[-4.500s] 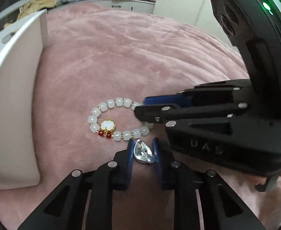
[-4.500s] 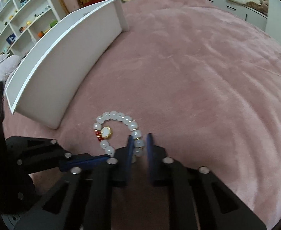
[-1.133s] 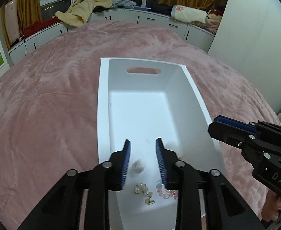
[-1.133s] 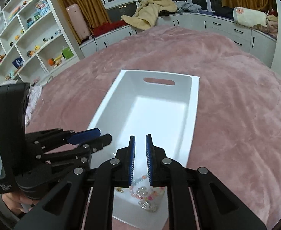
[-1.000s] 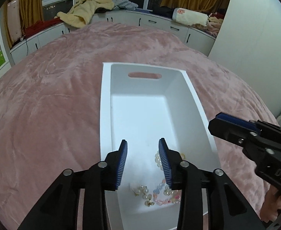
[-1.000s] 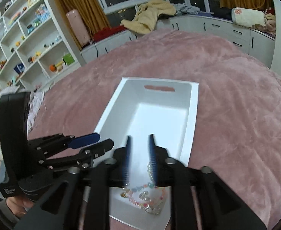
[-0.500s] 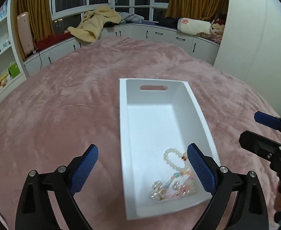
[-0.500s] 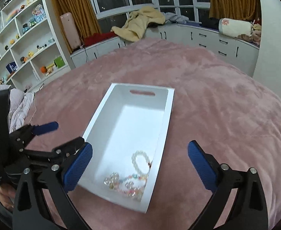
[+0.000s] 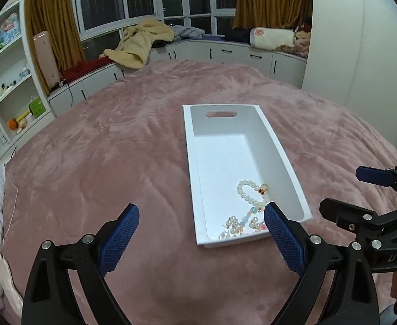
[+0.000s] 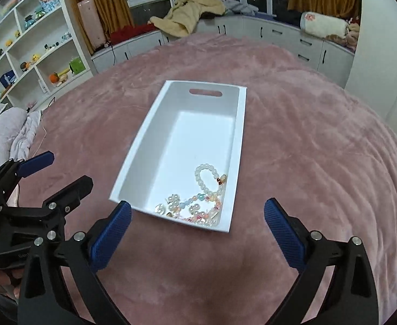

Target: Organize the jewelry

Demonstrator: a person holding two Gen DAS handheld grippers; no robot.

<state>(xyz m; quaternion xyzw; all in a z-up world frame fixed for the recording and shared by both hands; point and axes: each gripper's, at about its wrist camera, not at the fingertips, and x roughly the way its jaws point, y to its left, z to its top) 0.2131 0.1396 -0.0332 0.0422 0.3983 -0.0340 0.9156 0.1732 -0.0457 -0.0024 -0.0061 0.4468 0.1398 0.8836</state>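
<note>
A white rectangular tray (image 9: 192,159) with a handle slot lies on the pink bedspread; it also shows in the right wrist view (image 10: 241,135). At its near end lie a white bead bracelet (image 9: 246,192) (image 10: 204,180) and a heap of small earrings and coloured beads (image 9: 239,226) (image 10: 191,207). My left gripper (image 9: 201,223) is wide open and empty, held above the bed in front of the tray. My right gripper (image 10: 197,216) is wide open and empty, also short of the tray's near end. Each gripper shows in the other's view, the right one (image 9: 361,197) and the left one (image 10: 54,173).
The pink bedspread (image 9: 103,162) surrounds the tray on all sides. White shelves with toys (image 10: 30,54) stand at the left. A window bench with a yellow blanket (image 9: 141,46) runs along the back. A white wall (image 9: 361,54) is at the right. Pale bedding (image 10: 6,132) lies at the left edge.
Both grippers dropped their jewellery into the tray, opened wide and pulled back and up from it. The white bead bracelet now lies in the tray.
</note>
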